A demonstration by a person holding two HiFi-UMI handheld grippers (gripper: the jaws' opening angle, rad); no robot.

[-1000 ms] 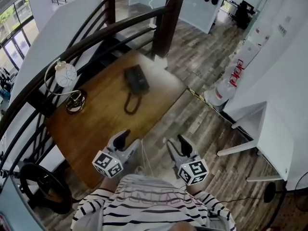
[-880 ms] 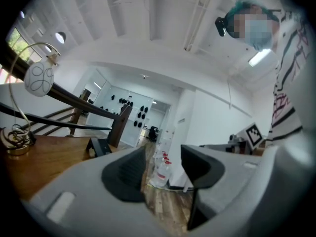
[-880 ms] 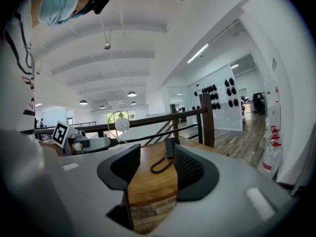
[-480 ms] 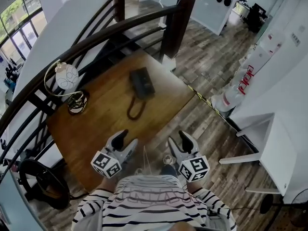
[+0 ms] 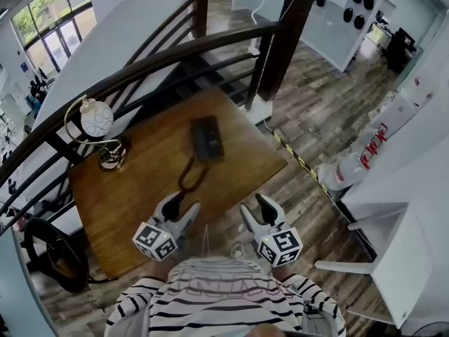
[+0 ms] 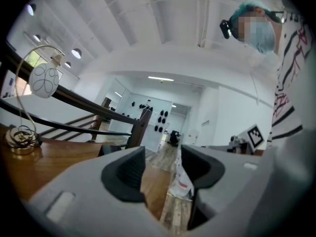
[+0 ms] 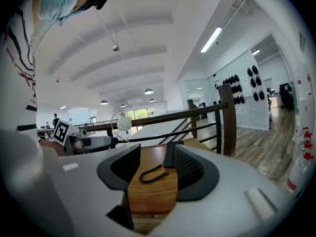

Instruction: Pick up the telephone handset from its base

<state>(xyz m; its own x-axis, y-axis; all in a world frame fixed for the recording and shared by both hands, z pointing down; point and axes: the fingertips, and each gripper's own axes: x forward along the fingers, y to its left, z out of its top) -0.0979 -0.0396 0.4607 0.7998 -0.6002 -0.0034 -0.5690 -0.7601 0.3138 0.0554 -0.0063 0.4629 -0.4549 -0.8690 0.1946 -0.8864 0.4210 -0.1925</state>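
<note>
approach step: left gripper and right gripper, fingers released and empty; next, reach the far telephone handset on the bench.

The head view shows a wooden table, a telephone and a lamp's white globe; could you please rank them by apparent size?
1. Wooden table, by far the largest.
2. Telephone, slightly bigger than the globe.
3. White globe; it sits raised, nearer the camera, so the order of this last pair is unsure.
</note>
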